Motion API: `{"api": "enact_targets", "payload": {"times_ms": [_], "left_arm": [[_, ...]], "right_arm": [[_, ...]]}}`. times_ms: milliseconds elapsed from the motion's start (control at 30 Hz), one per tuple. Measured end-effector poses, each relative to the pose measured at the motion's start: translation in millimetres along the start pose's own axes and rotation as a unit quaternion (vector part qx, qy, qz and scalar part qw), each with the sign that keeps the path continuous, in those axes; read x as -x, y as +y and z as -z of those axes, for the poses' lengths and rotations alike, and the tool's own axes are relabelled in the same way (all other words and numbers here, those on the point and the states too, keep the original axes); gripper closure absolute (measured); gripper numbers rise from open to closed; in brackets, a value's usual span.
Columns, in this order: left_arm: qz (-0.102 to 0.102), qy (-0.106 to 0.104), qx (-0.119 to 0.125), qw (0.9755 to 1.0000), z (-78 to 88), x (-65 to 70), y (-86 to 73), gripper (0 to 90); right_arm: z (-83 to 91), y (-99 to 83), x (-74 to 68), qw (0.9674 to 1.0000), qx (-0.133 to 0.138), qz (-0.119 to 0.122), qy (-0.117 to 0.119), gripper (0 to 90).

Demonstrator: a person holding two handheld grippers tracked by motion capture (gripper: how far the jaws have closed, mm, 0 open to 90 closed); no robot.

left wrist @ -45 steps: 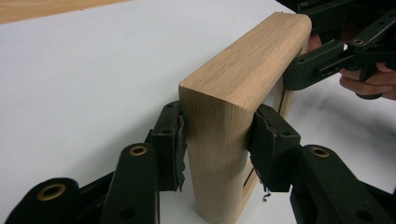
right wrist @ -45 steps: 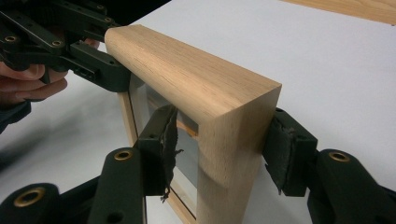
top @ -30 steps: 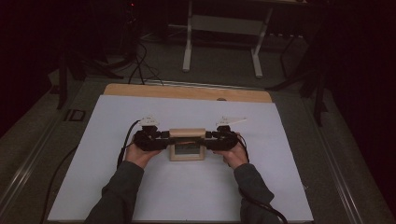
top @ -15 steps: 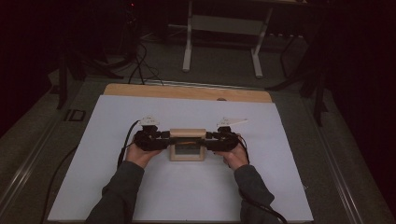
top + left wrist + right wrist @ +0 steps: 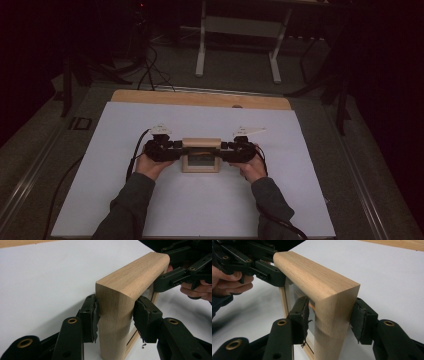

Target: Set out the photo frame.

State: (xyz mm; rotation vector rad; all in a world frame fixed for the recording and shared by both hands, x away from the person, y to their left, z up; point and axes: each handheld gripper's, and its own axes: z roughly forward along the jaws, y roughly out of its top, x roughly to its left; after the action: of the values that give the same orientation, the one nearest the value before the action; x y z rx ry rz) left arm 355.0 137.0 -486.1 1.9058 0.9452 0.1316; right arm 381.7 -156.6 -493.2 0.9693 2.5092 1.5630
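A small light-wood frame (image 5: 201, 143) with a glass pane stands upright on the white sheet, near the middle. My left gripper (image 5: 179, 149) is shut on its left post, and in the left gripper view the pads (image 5: 91, 320) press both faces of that post (image 5: 115, 305). My right gripper (image 5: 223, 149) is shut on the right post (image 5: 334, 310), one pad on the outer face and the other inside the frame against the pane side. Each gripper view also takes in the other gripper at the frame's far end: the right gripper (image 5: 175, 280) and the left gripper (image 5: 264, 272).
The white sheet (image 5: 300, 200) covers most of the table, with a bare wooden strip (image 5: 200, 99) along the far edge. A cable (image 5: 134, 160) trails from the left gripper towards the near left. Beyond the table stand a white stand's legs (image 5: 201, 50) and floor cables.
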Motion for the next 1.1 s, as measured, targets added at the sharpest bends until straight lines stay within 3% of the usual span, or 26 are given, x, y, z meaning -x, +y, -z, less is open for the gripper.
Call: {"api": "enact_targets", "payload": {"times_ms": [1100], "left_arm": [[0.006, -0.008, 0.004, 0.9999, -3.3, 1.3, -1.1, 55.5]], "right_arm": [[4.1, -2.6, -1.1, 0.9999, -0.001, 0.009, -0.005, 52.3]]}}
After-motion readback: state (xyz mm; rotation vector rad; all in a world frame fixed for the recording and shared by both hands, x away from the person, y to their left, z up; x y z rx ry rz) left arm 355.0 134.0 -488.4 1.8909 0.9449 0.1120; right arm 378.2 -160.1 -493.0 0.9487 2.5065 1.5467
